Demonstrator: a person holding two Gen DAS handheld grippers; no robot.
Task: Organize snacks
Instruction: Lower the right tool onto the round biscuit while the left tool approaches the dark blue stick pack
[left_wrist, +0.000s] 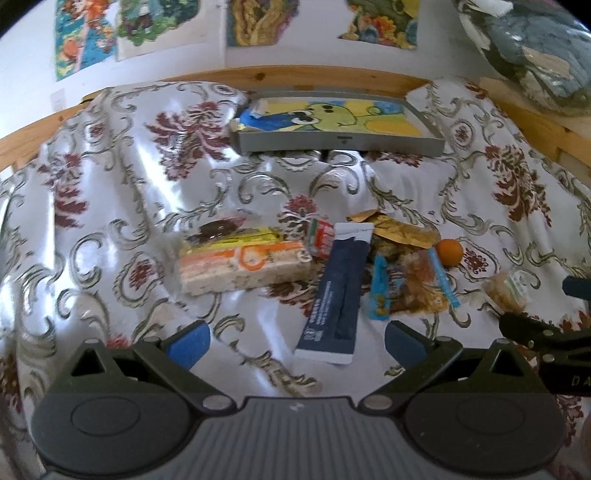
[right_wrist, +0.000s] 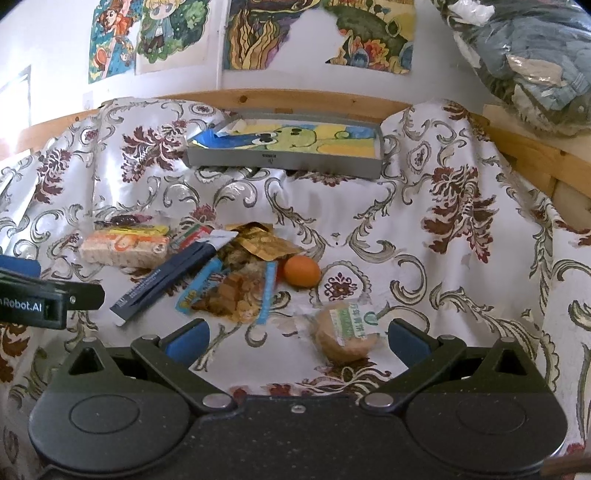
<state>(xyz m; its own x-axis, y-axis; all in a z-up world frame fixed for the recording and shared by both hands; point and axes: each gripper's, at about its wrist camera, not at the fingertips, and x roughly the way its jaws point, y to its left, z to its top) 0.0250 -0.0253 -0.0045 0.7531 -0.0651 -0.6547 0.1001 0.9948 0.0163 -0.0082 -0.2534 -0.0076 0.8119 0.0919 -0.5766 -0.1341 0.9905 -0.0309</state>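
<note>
Hovering with jaws apart and empty, left tool (left_wrist: 297, 338) and right tool (right_wrist: 298, 338) over snacks (left_wrist: 332, 266) heaped unsorted on the floral cloth (left_wrist: 129, 184), gray tray (left_wrist: 340, 142) at twelve o'clock holding none, sorting seemingly unstarted.

Floral cloth (right_wrist: 424, 221), wall posters (right_wrist: 155, 33), perhaps bagged clothing (right_wrist: 535, 55).

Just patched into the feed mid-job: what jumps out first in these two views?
A jumble of snacks on the floral cloth: a dark blue stick packet beside a long wrapped cake bar, with an orange ball at the pile's right edge. Behind sits a grey tray with a cartoon picture inside. Both the left gripper and right gripper are open, a round wrapped pastry just ahead of the right one.
</note>
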